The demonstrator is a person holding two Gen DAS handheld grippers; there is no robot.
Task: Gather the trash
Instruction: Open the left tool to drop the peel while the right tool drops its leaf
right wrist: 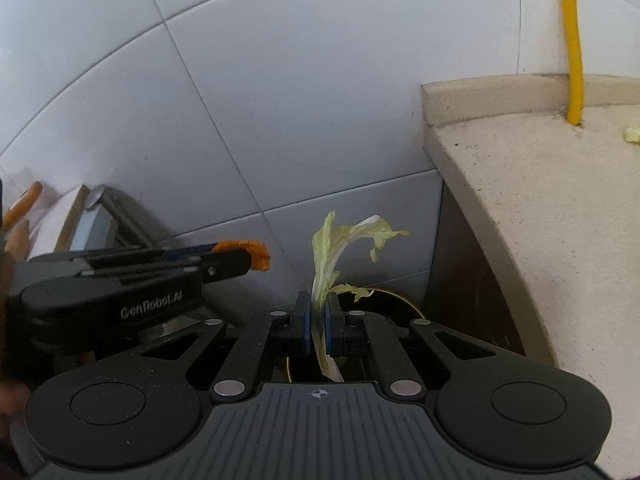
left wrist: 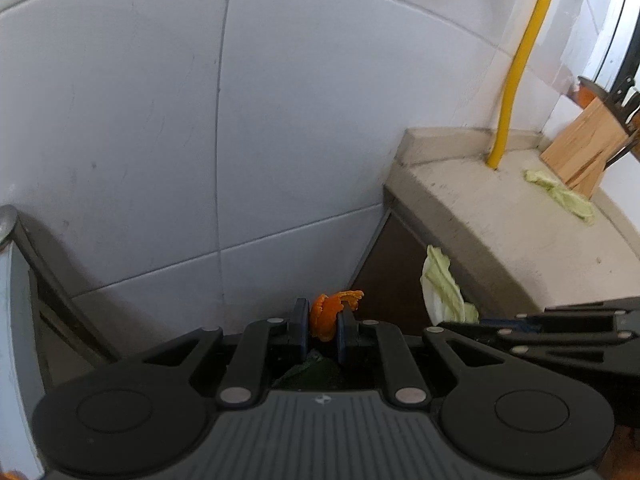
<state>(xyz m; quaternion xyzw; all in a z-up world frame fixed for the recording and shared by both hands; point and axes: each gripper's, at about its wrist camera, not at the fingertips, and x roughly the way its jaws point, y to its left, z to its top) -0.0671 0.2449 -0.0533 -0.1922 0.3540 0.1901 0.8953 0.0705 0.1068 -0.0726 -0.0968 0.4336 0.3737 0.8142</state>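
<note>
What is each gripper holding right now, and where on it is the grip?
Left gripper pinches an orange peel by its lower part. Right gripper clamps a cabbage leaf low on its pale stem.

"GenRobot.AI" on left claw (right wrist: 256, 258)

The orange peel (left wrist: 328, 316) is pinched in the left gripper (left wrist: 323, 326), left of the cabbage leaf (right wrist: 324, 272) clamped in the right gripper (right wrist: 318, 330). Further right, another leaf (left wrist: 560, 196) is left on the counter (left wrist: 500, 232), near the knife block (left wrist: 580, 148).
</note>
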